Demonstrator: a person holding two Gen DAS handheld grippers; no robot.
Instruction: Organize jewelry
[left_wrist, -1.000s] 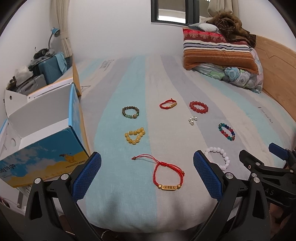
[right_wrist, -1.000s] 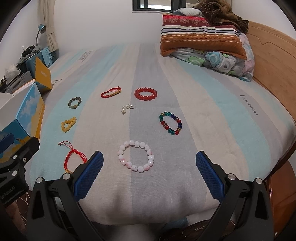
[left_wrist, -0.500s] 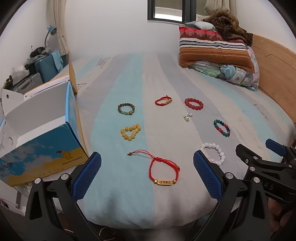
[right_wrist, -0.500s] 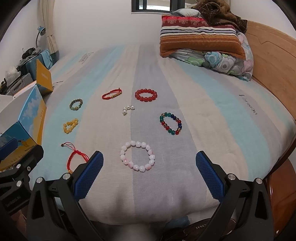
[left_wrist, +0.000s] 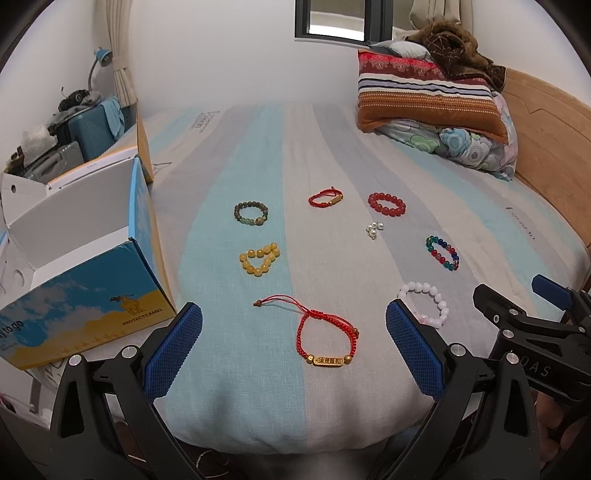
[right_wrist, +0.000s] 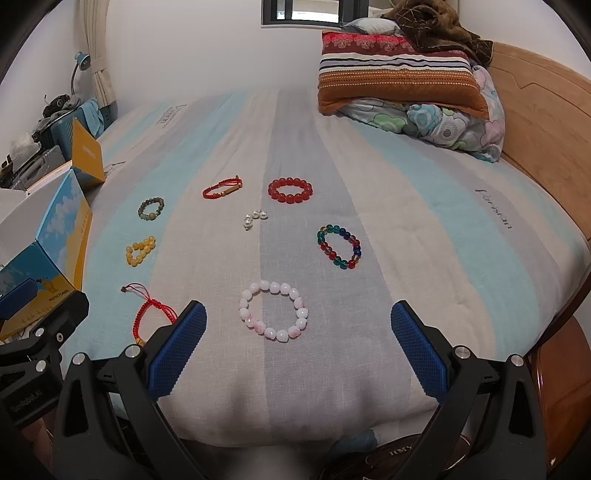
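Several bracelets lie spread on the striped bed sheet (left_wrist: 229, 177). A red cord bracelet with a gold plate (left_wrist: 327, 338) lies between the blue pads of my open left gripper (left_wrist: 293, 350). A pale pink bead bracelet (right_wrist: 273, 310) lies just ahead of my open right gripper (right_wrist: 297, 352). Farther off are a yellow bead bracelet (left_wrist: 259, 257), a dark green one (left_wrist: 251, 213), a small red cord one (left_wrist: 325, 197), a red bead one (right_wrist: 290, 190), a multicoloured one (right_wrist: 339, 246) and loose pearls (right_wrist: 254, 218). Neither gripper holds anything.
An open blue-and-yellow cardboard box (left_wrist: 74, 266) stands at the bed's left edge. Pillows and a brown garment (left_wrist: 432, 96) are stacked at the far right by the wooden headboard (right_wrist: 546, 122). Suitcases and clutter (left_wrist: 74, 125) sit at the far left.
Both gripper views have shifted only slightly over the bed; the bracelets lie where they were and both grippers stay open.
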